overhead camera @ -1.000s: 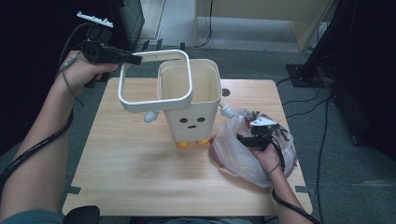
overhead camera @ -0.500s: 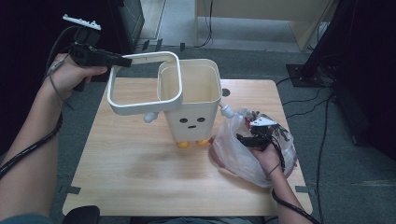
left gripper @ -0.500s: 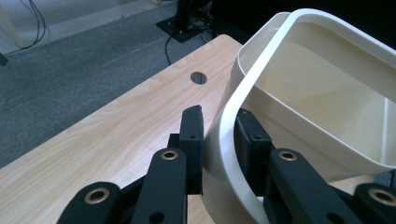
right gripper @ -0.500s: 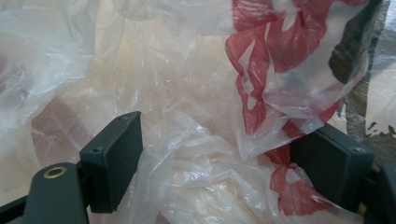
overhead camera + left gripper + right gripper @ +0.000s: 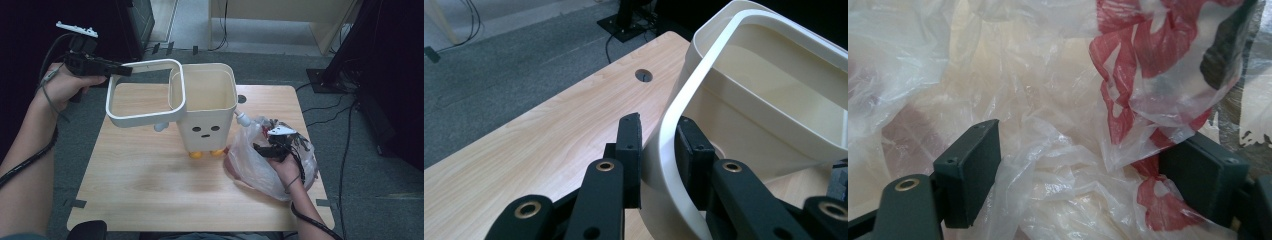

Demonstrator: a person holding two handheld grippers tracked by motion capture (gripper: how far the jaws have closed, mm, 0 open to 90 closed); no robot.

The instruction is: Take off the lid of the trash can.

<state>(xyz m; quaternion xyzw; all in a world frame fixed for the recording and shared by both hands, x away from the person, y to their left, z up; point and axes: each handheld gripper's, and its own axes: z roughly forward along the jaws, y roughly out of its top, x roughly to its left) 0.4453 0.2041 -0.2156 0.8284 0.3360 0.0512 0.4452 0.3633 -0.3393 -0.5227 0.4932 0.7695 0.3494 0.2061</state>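
Note:
A cream bin with a small face and orange feet stands in the middle of the wooden table. A cream rectangular ring hangs level at rim height, its right end over the bin's left side. My left gripper is shut on the ring's far left corner. In the left gripper view its pads clamp the ring's band beside the bin. My right gripper rests on a clear plastic bag right of the bin. Its jaws stand wide apart, with the red-printed film loose between them.
The table has a cable hole behind the bin. Cables run over the grey carpet to the right. Dark stands rise at the back right, and a wooden cabinet is behind.
My left gripper has carried the ring to the left, so less of it lies over the bin. The right hand and the bag have stayed put.

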